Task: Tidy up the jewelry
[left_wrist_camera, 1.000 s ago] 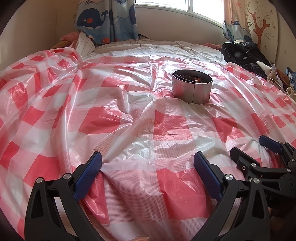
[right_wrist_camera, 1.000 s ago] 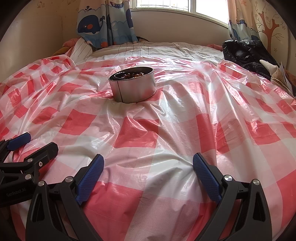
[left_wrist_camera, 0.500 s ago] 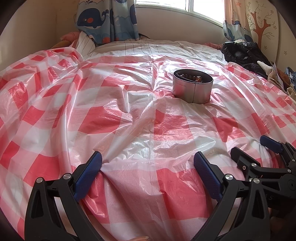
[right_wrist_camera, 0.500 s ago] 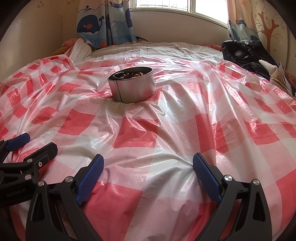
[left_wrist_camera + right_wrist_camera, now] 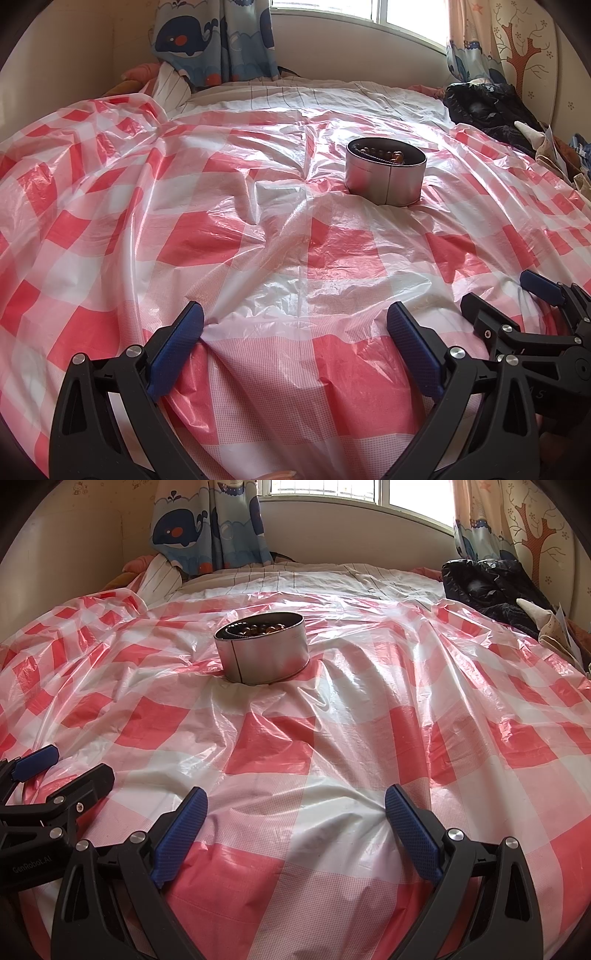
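We hold the left hand-held gripper low at the bottom of its frame, its blue-padded fingers spread wide apart with nothing between them, the tips resting on or just above the plastic sheet. The right hand-held gripper sits the same way, jaws wide apart and empty; each shows at the lower edge of the other's view, so the two lie side by side and near each other.

Ahead of both, in the upper middle of each frame, stands a round metal tin on the red-and-white checked sheet that covers the bed. It is upright, lidless, and well apart from our fingers. Inside we see brown beads, and the left view shows what looks like a dark cord across them; what piece of jewelry this is we cannot tell.

No loose jewelry shows on the sheet, so we judge the collecting step done or nearly so, with both tools at rest. Any next move calls for a long reach forward to the tin; the slick, wrinkled sheet on soft bedding could let it tip or slide.
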A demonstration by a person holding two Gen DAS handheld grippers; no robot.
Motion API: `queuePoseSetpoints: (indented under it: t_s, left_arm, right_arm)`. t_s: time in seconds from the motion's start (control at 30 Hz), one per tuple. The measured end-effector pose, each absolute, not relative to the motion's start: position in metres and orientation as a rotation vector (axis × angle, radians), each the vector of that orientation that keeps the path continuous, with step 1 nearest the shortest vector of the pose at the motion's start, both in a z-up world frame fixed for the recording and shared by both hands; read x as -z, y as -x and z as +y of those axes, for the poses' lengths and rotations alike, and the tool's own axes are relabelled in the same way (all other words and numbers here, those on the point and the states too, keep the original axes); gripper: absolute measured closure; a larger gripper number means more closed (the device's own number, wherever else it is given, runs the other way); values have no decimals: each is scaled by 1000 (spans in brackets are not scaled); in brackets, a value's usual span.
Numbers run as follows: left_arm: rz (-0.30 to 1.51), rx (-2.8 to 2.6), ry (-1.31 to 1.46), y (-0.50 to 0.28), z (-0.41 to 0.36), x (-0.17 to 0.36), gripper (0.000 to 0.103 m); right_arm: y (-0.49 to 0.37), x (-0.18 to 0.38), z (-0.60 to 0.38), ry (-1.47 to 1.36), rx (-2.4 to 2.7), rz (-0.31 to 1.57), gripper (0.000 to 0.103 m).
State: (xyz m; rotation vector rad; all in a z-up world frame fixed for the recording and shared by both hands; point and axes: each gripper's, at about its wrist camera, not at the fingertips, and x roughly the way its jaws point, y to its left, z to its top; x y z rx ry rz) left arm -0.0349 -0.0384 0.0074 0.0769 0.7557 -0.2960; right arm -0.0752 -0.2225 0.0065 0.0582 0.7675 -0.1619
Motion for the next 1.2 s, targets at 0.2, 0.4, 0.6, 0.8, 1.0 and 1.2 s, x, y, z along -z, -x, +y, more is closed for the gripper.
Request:
queuePoseSetpoints:
  t_s: [0.2,0.4,0.6,0.8,1.0,1.2]
  left_arm:
    - [762,296,-76,35,-37,-5,8]
    - [767,294,-76,35,-36,-5,8]
    - [770,292,-77,34,-38,-5,8]
    - [779,286,-79,33,-38,-5,8]
    - [786,284,-81,32,-40,-5,8]
    - [786,284,-81,32,-39,-5,8]
  right_arm:
    - [76,-6,-229,-56,179,780,9]
    - [74,-5,-230,-56,183,791,8]
    - [72,-5,-228,-52,191,801,8]
    - [69,-4,-226,-54,202,810,8]
    - [67,-4,-224,-54,213,818,8]
    - [67,-4,-225,-53,213,818,8]
